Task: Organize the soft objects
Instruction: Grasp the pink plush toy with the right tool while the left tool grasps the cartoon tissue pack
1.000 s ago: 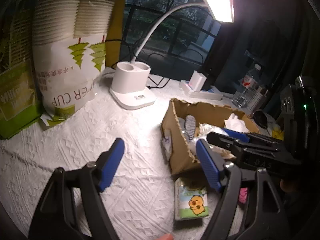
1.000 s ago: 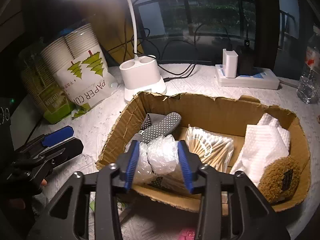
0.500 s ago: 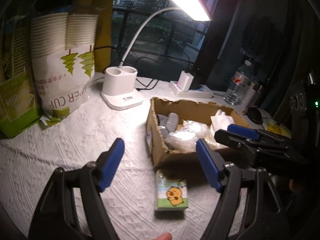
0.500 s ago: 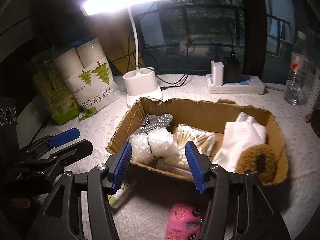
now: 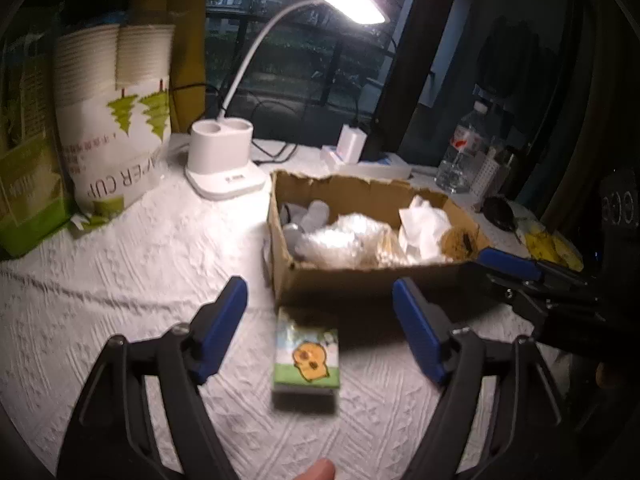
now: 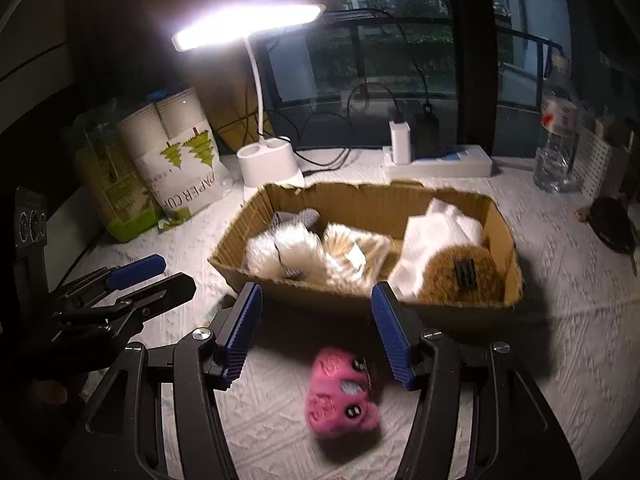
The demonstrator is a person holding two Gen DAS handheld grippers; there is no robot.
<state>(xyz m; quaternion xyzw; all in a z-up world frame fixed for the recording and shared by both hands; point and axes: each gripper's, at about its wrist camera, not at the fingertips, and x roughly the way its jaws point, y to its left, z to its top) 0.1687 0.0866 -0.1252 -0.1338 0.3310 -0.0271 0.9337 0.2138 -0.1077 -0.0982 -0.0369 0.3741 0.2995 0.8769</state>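
A cardboard box [image 6: 304, 300] on the white cloth holds bubble wrap [image 6: 286, 252], a bag of cotton swabs [image 6: 356, 252], white tissue [image 6: 440, 228], a brown fuzzy pad [image 6: 460, 276] and a grey dotted item [image 6: 304, 216]. My right gripper [image 6: 316, 332] is open and empty above a pink plush toy [image 6: 340, 396] lying in front of the box. My left gripper [image 5: 320, 332] is open and empty above a tissue pack with a cartoon animal [image 5: 306, 360], also in front of the box [image 5: 360, 276].
A white desk lamp [image 6: 272, 164] stands behind the box. Paper cup packs [image 5: 108, 120] and a green package [image 5: 28, 168] stand at the left. A power strip [image 6: 436, 164] and a water bottle [image 6: 556, 152] are at the back right.
My right gripper opened, let go of the bubble wrap in the box and drew back toward the front. Both grippers pulled back, bringing the pink toy and tissue pack between their fingers.
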